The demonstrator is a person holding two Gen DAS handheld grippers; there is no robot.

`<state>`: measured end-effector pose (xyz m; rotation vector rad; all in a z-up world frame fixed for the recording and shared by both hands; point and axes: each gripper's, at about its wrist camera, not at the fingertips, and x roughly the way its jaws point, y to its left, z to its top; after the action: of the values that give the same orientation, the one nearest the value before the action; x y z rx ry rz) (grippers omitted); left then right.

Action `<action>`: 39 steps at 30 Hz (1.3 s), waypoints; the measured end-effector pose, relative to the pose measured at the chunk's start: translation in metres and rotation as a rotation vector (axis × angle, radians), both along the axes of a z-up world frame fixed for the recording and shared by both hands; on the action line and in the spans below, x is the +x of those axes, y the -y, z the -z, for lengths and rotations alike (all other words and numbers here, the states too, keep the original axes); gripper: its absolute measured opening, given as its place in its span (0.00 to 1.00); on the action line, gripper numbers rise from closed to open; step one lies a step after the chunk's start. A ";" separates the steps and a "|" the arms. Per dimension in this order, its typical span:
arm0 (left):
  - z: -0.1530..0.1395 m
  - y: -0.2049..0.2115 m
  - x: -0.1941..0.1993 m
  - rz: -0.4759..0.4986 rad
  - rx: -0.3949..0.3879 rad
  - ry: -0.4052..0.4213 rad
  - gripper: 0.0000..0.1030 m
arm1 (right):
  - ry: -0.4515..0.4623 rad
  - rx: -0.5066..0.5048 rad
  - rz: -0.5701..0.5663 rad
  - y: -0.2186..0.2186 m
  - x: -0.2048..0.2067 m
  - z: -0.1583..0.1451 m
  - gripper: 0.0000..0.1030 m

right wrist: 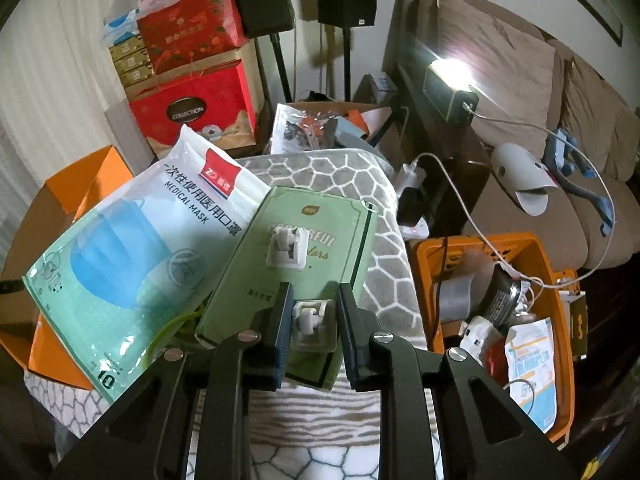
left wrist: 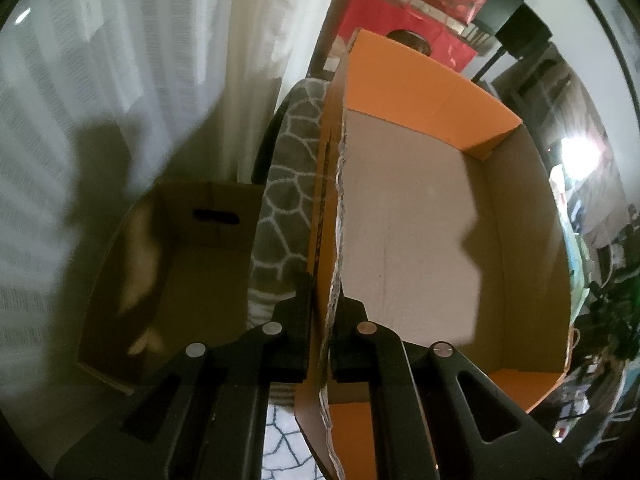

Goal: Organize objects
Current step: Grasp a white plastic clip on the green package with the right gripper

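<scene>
My left gripper (left wrist: 325,320) is shut on the torn side wall of an orange cardboard box (left wrist: 420,216) that is open and empty, its pale floor showing. In the right wrist view my right gripper (right wrist: 314,312) is open around a small white plastic hook (right wrist: 312,320) that lies on the near end of a green box (right wrist: 296,276). A second white hook (right wrist: 286,250) sits farther up the green box. A pack of blue medical masks (right wrist: 132,256) leans beside it on the left. Both rest on a grey patterned blanket (right wrist: 380,264).
A brown cardboard box (left wrist: 180,280) stands left of the orange one, by a white curtain (left wrist: 120,60). An orange crate (right wrist: 500,320) full of clutter sits at right. Red gift boxes (right wrist: 192,108), speakers on stands, a sofa (right wrist: 560,128) and a bright lamp (right wrist: 452,76) stand behind.
</scene>
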<state>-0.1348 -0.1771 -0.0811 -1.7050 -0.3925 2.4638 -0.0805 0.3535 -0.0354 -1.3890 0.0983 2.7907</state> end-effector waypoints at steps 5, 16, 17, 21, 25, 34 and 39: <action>-0.011 0.000 0.002 0.001 -0.020 -0.014 0.06 | 0.000 0.005 -0.002 0.002 0.001 0.000 0.21; -0.014 -0.003 0.003 0.006 -0.041 -0.017 0.03 | -0.006 -0.066 0.010 -0.005 0.002 -0.007 0.26; -0.014 -0.002 0.003 0.005 -0.037 -0.016 0.03 | -0.011 -0.076 0.018 -0.007 0.003 -0.009 0.33; -0.014 0.002 0.003 0.002 -0.016 -0.013 0.04 | -0.014 -0.074 0.024 -0.010 0.001 -0.012 0.35; -0.013 0.003 0.003 -0.001 -0.009 -0.017 0.04 | 0.017 -0.058 0.016 -0.006 -0.004 -0.005 0.34; -0.013 0.002 0.004 0.001 -0.010 -0.021 0.04 | 0.019 -0.038 0.004 -0.004 -0.002 -0.005 0.21; -0.014 0.002 0.004 -0.001 -0.003 -0.019 0.04 | -0.001 -0.038 -0.034 0.010 0.001 -0.020 0.21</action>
<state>-0.1307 -0.1791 -0.0673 -1.6816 -0.3878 2.4812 -0.0792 0.3437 -0.0153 -1.4107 0.1299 2.8320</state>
